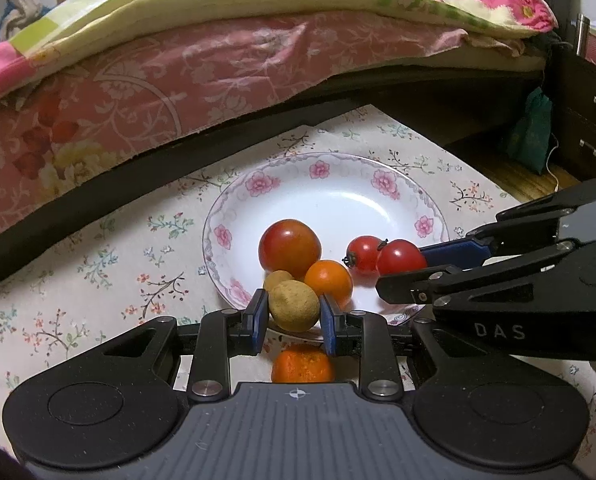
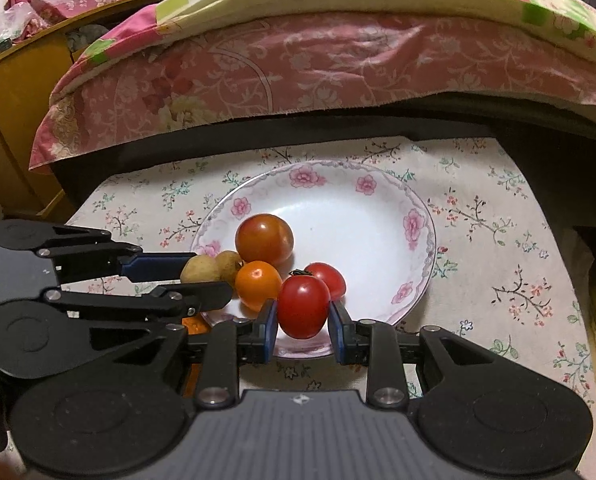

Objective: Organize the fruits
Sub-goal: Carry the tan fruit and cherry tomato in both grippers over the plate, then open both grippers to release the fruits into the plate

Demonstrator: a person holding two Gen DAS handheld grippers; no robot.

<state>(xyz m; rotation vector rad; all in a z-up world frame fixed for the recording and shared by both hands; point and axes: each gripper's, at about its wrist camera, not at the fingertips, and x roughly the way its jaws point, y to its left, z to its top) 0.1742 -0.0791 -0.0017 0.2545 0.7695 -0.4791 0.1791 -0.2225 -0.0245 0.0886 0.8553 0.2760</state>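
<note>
Currently left gripper is clamping a tan round fruit at the plate's near left rim; right gripper is pinching a red cherry tomato over the near rim

A bed with pink floral bedding beside a wooden cabinet

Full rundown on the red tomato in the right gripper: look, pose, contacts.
The red tomato is small, oval, glossy and smooth-skinned, with a dark dried stem stub on top. It stands roughly upright between the blue pads of the right gripper, which is shut on it from both sides. It sits over the near rim of the floral plate. A second small red tomato lies just behind it and an orange fruit to its left; whether they touch it is unclear.
</note>
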